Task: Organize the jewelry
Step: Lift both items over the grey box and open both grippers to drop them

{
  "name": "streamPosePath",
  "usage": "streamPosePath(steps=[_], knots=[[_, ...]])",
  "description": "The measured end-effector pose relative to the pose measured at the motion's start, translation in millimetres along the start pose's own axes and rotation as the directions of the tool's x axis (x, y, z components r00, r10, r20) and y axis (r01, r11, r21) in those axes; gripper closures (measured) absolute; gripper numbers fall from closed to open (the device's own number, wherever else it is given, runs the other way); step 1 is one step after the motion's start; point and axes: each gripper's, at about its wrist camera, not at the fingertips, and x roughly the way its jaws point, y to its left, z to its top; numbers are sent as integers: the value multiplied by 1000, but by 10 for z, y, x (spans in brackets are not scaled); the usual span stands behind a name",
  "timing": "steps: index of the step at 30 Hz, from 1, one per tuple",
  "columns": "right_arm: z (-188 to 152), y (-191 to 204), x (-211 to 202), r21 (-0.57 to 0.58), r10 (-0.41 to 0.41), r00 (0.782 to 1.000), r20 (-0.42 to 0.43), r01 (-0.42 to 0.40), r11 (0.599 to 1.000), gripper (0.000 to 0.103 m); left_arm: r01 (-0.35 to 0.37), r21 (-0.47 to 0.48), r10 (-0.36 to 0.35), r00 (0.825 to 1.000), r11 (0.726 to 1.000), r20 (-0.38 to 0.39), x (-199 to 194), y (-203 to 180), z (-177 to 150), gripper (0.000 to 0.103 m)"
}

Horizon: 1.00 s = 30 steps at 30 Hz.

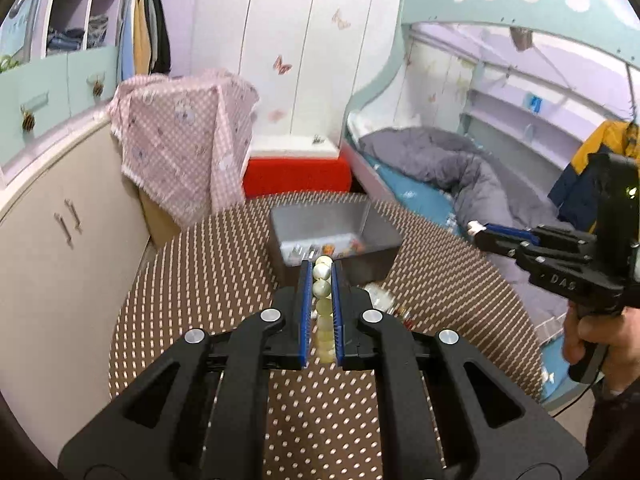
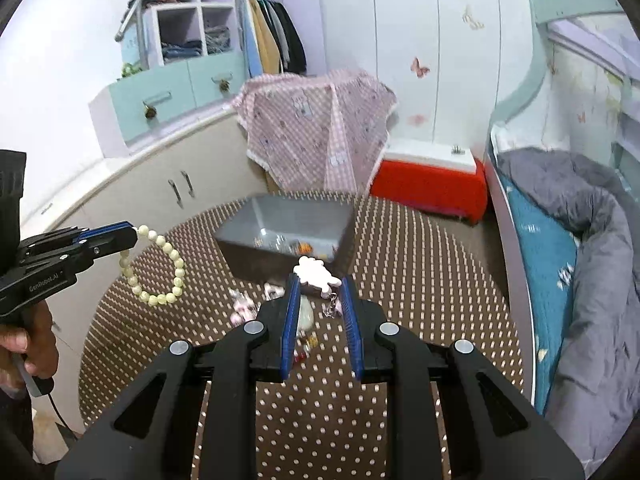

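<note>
Grippers: I count two. My left gripper (image 1: 320, 266) is pinched on the pearl bracelet (image 2: 160, 268), lifted above the table; my right gripper (image 2: 318, 284) holds the white charm (image 2: 316, 274) between its tips, just in front of the bin.
Bracelets: one in my grasp, a loop of round, glossy cream beads hanging from the left fingertips (image 2: 130, 236).
Bins: one grey plastic bin (image 2: 288, 236), small mixed jewelry pieces along its bottom.
Loose pieces: several on the dotted brown table (image 2: 400, 280) near the bin, too blurred for me to count.
Charm: flat, white, lobed outline, a small chain dangling under it.
</note>
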Motion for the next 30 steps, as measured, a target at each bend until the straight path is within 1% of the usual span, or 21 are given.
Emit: streamPosePath(steps=[4,7,10,14,21,30], knots=[[290,47,-119,-38,1,998,58,1,999,84,11,31,-13,998,999,68,-95,-53,299,94],[498,75,-152,-59,11,995,99,-5,998,84,9,52,-15,995,999,102,-103,-86,470,94],[648,81,-125,-69,26,993,115,-18,997,84,6,56,-13,993,998,118,-37,-81,644,94],[791,68,-27,-68,55,992,111,-48,997,84,21,47,-26,992,999,120,67,-62,793,94],[914,53,262,-65,79,995,64,-75,995,84,19,29,-22,995,999,94,336,-4,907,94],[926,-37,746,-10,104,994,-28,-104,995,83,32,12,-32,999,999,-11,823,44,888,93]])
